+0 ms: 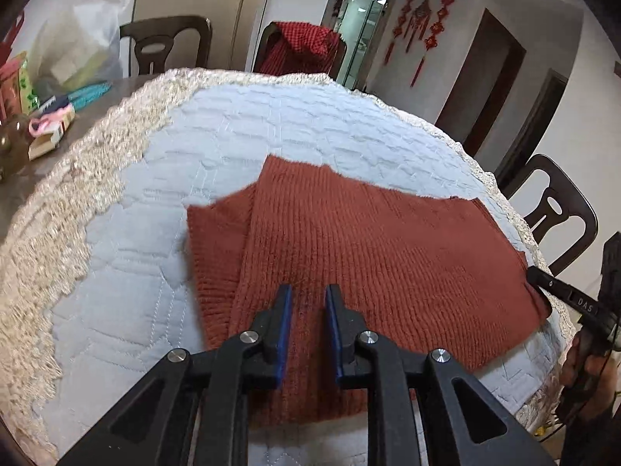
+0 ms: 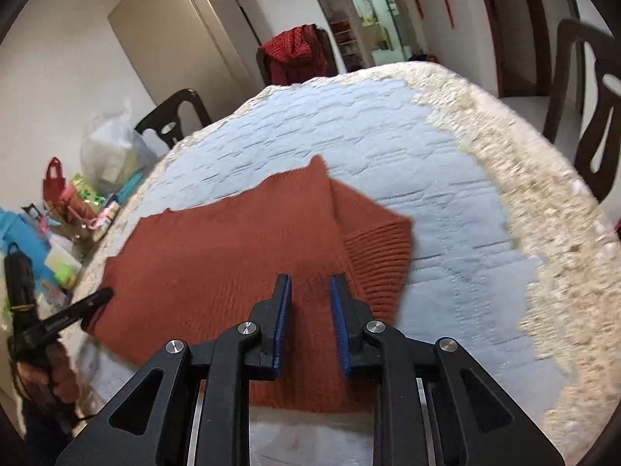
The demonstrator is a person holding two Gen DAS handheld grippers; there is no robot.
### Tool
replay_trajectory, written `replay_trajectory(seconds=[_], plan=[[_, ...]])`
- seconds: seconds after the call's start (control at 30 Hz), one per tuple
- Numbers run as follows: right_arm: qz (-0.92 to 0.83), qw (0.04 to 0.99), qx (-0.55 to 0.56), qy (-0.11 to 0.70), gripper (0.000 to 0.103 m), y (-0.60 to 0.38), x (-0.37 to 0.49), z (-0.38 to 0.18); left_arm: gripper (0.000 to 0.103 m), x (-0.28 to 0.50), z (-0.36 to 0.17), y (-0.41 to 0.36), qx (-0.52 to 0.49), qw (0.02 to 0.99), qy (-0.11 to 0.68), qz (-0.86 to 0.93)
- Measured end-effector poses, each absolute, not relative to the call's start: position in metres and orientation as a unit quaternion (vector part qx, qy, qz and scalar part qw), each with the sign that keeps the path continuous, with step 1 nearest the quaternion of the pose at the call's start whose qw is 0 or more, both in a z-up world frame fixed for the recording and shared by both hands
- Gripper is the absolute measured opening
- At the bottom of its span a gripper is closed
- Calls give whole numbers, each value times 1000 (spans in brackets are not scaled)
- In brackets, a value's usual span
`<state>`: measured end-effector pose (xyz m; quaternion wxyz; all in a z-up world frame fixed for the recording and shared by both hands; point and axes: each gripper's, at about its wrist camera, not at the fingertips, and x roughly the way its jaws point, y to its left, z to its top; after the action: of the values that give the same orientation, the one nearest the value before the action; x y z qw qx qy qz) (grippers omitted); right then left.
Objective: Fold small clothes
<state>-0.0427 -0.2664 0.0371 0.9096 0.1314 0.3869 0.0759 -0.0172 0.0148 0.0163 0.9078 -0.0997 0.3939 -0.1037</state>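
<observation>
The left tongs hang over the near part of a rust-red knitted sweater, their blue-padded fingers parted a little with nothing pinched between them; only the knit lies below the gap. The right tongs stand the same way above the other end of the sweater, pads apart and released, gripping nothing.

The sweater lies flat on a pale blue quilted cloth with a cream fringed border, which covers the table. It is folded in on itself, and a ribbed cuff sticks out from under the folded panel on one side.

At the far left end of the table sit a plastic bag and a clutter of small colourful packets. Dark wooden chairs stand around the table, one of them draped with a red checked garment. Red knotted ornaments hang on the wall.
</observation>
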Motion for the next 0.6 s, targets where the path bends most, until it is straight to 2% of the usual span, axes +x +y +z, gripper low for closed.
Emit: replay_trajectory(seconds=[0.07,0.1,0.33,0.6], plan=[[78,915,121,378,21,-262,-43,44,36,-16,21,10,-92,913,384,-106],[87,914,123,377,21,-259,-43,47,37,-14,23,6,-89,915,379,-106],[183,906,63,376,21,-175,-31,53,37,-3,23,-3,-75,921,370,-95],[198,884,46,422,12,-140,-4,30,39,-3,9,-5,-63,919,378,-94]])
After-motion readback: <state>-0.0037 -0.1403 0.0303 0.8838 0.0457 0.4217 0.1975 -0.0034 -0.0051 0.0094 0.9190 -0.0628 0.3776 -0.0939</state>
